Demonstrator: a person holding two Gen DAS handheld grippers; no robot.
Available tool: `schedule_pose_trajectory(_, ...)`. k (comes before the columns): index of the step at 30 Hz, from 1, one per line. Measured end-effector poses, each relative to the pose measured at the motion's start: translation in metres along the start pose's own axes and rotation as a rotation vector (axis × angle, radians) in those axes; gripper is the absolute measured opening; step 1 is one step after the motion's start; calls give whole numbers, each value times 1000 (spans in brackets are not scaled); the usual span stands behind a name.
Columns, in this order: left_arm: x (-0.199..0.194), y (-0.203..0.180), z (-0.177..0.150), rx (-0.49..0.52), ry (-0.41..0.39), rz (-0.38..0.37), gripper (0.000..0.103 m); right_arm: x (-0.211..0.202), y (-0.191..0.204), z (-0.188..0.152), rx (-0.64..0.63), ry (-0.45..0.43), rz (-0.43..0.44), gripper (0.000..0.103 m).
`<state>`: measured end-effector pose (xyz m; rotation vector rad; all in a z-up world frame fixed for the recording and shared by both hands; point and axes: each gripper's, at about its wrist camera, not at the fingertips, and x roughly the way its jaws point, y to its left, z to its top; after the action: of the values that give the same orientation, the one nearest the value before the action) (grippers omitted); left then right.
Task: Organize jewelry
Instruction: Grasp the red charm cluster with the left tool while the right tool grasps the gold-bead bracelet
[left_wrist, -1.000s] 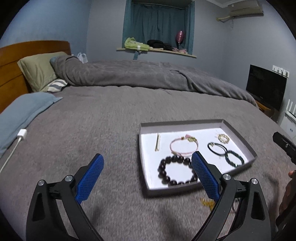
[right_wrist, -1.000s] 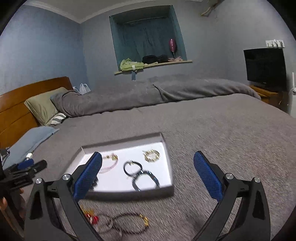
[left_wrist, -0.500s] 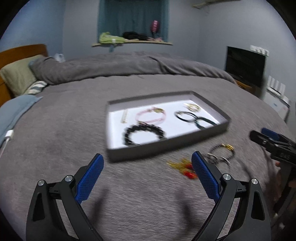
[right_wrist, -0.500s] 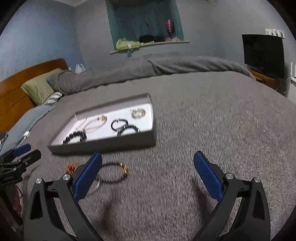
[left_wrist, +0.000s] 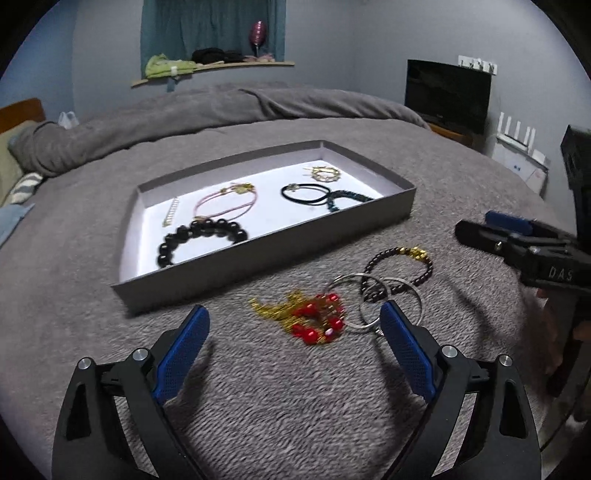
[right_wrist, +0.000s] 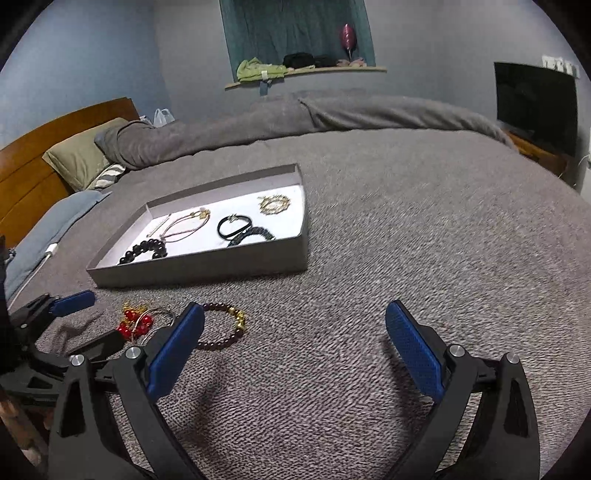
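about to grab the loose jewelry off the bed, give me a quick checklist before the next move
1. Left gripper empty, jaws wide: ok.
2. Right gripper empty, jaws wide but closing: ok.
3. Red piece ahead of the left gripper, on the blanket: ok.
4. Loose pieces apart: not ok; silver rings overlap the dark bracelet and touch the red piece.
5. Free space in the tray: ok.
6. Whether the gold chain is joined to the red piece: cannot tell.
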<state>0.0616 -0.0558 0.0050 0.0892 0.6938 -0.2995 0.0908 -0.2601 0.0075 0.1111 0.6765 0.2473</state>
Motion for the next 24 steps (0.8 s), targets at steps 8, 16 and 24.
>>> schedule_pose_trajectory(8,11,1,5,-3,27,-45,57,12,12,-3,-29,66,66,53)
schedule_pose_trajectory(16,15,0,5,18,43,-74,39,38,28,0,-73,139,65,37)
schedule_pose_trajectory(24,14,1,3,35,46,-95,32,48,35,-2,-120,176,68,10)
